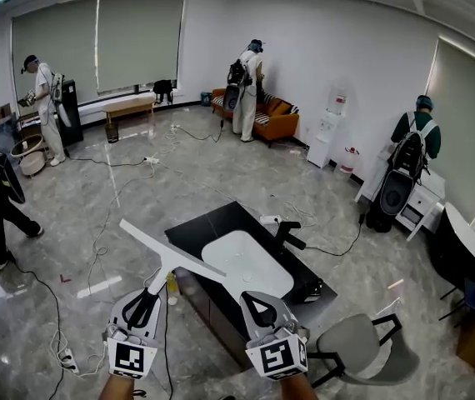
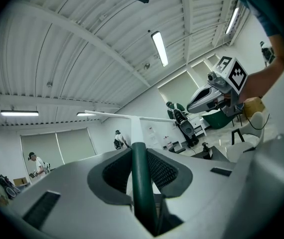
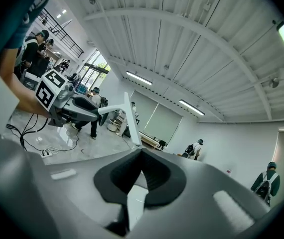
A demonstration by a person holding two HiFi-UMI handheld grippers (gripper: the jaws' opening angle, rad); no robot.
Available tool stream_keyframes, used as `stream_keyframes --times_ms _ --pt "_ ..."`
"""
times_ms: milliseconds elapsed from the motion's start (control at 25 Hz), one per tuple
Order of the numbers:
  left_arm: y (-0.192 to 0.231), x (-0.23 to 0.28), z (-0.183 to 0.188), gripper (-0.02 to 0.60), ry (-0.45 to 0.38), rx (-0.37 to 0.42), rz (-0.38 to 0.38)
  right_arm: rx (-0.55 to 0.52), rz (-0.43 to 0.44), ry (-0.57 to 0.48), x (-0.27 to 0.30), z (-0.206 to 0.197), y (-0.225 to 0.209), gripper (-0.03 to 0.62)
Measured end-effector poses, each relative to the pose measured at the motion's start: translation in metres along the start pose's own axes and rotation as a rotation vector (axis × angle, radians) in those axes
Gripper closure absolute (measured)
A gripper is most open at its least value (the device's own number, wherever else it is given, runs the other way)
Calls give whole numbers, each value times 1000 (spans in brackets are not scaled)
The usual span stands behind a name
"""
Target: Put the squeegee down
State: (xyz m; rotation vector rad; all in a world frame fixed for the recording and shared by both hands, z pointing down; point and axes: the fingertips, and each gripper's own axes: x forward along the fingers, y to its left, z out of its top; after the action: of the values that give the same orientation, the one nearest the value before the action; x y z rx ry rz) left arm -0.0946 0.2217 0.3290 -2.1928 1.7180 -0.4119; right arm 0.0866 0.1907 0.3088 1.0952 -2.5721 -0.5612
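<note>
Left claw (image 1: 147,297) is clamped on the squeegee (image 1: 171,252) handle. The blade is in the air over the counter (image 1: 197,233) edge, left of the sink (image 1: 246,263). Right claw (image 1: 260,304) is closed and empty. Suggest lowering it flat onto bare counter, blade fully supported, then releasing.

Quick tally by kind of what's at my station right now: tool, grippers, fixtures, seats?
Squeegee: 1, clamped in the left gripper
Grippers: 2, the right gripper shut and empty
Sink: 1
Faucet: 1
Chair: 1
Total: 6
</note>
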Motion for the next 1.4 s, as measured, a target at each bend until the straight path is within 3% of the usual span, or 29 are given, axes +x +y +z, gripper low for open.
stream_keyframes --times_ms 360,840,1400 --pt "-43 57 13 488 15 -23 -17 31 1 -19 -1 -45 -61 585" --pt "-48 135 2 488 9 -43 -41 35 8 16 32 -78 -100 585" --pt "12 292 -37 488 1 -61 -143 67 -69 103 154 -114 -169 585"
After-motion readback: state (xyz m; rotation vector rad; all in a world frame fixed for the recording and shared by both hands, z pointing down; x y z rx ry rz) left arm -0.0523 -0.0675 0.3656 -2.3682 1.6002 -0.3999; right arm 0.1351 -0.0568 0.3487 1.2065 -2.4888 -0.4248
